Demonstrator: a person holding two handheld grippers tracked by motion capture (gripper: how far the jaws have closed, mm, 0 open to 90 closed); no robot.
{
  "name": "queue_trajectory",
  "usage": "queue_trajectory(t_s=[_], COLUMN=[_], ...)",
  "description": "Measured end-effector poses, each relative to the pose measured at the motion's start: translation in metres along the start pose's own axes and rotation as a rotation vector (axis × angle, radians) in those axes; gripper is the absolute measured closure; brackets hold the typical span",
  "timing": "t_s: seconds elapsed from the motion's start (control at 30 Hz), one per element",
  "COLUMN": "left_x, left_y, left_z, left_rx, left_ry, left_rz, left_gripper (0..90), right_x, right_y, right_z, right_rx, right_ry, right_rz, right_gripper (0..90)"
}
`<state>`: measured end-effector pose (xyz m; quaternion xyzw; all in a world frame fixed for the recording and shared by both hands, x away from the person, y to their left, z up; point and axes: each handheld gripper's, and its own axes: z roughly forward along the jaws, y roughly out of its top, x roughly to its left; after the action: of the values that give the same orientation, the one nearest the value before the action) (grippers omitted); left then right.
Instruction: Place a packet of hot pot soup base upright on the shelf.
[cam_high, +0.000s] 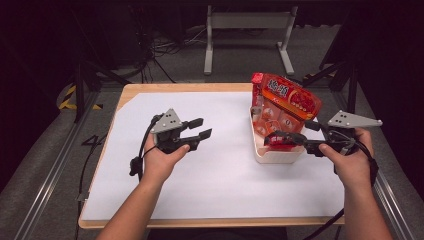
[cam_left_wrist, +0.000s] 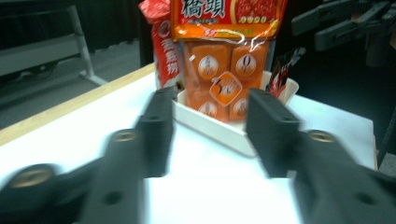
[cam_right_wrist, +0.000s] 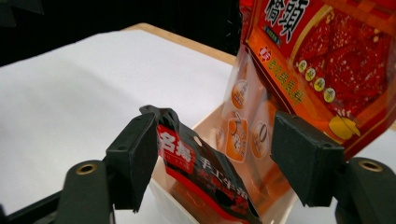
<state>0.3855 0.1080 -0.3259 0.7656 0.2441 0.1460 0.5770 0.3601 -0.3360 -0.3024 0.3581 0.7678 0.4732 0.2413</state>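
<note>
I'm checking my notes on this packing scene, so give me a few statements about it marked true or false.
1. The white tray holds snack packets. True.
2. The left gripper grips the orange packet. False: it is open over the white sheet, apart from the tray.
3. The right gripper is clamped shut. False: its jaws stand open, the black-and-red packet between them.
4. The orange packet stands upright in the tray. True.
</note>
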Motion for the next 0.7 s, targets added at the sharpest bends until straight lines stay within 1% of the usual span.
queue_trajectory(t_s=[0.1,0.13,0.2,0.23,0.27,0.33,0.37,0.4,0.43,0.47,0.6,0.63,0.67,0.7], left_x=[0.003,0.004,0.008,0.009,0.010,0.013,0.016,0.016,0.017,0.020,0.022,0.023,0.023,0.024], left_y=[-0.003,-0.004,-0.007,-0.009,-0.012,-0.016,-0.020,-0.020,-0.023,-0.028,-0.035,-0.040,-0.040,-0.044], left_z=[-0.014,-0.019,-0.030,-0.035,-0.040,-0.049,-0.057,-0.057,-0.063,-0.072,-0.084,-0.089,-0.089,-0.092], left_rx=[0.009,0.012,0.028,0.031,0.034,0.028,0.032,0.032,0.033,0.028,0.026,0.025,0.025,0.025], left_ry=[0.016,0.022,0.037,0.048,0.053,0.069,0.084,0.084,0.089,0.103,0.118,0.117,0.117,0.117], left_rz=[0.002,-0.001,-0.002,-0.005,-0.017,-0.029,-0.029,-0.029,-0.035,-0.037,-0.036,-0.034,-0.034,-0.041], left_gripper=[40.1,36.7,35.5,33.9,32.0,29.4,28.1,26.1,25.2,24.3,21.1,19.6,19.3,19.3], right_x=[0.001,0.001,0.002,0.001,0.001,0.001,0.001,0.001,0.001,0.002,0.002,0.003,0.003,0.003], right_y=[-0.001,-0.002,-0.003,-0.004,-0.005,-0.007,-0.008,-0.010,-0.011,-0.011,-0.014,-0.017,-0.017,-0.018], right_z=[0.000,0.000,0.001,0.001,0.002,0.004,0.005,0.005,0.006,0.006,0.007,0.008,0.008,0.009], right_rx=[-0.024,-0.030,-0.042,-0.049,-0.052,-0.059,-0.056,-0.059,-0.062,-0.065,-0.071,-0.075,-0.075,-0.076], right_ry=[0.008,0.011,0.019,0.028,0.033,0.039,0.035,0.034,0.035,0.034,0.032,0.033,0.033,0.033], right_rz=[0.002,0.002,0.003,-0.003,-0.003,-0.006,-0.010,-0.014,-0.014,-0.011,-0.018,-0.022,-0.022,-0.024], right_gripper=[30.2,29.6,28.1,27.5,27.1,26.8,26.8,26.7,26.4,26.4,26.0,25.9,25.9,25.5])
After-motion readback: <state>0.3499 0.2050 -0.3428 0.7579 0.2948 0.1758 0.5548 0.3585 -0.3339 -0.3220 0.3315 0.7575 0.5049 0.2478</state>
